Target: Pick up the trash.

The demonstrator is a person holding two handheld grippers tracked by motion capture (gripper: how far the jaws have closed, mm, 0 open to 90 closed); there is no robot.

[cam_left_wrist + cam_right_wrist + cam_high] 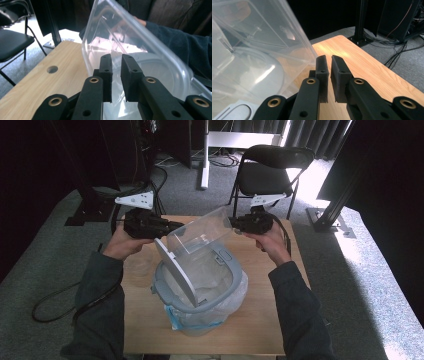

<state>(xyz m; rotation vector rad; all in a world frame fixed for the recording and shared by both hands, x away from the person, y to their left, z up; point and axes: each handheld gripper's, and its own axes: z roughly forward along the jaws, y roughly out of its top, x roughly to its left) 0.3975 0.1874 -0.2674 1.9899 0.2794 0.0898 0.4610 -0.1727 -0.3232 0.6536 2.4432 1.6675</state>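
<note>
Two hand-held grippers, clear container [200, 232] pinched between

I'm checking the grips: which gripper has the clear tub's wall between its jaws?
The left gripper: the clear tub's wall passes between its jaws. The right gripper's jaws sit beside the tub edge, gap apparently empty.

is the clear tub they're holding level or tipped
Tipped. In the high view the clear plastic tub hangs slanted above the grey bin, gripped at opposite edges by the left tongs and right tongs.

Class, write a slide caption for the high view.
Both grippers tip a clear plastic container over a lined bin.
</note>
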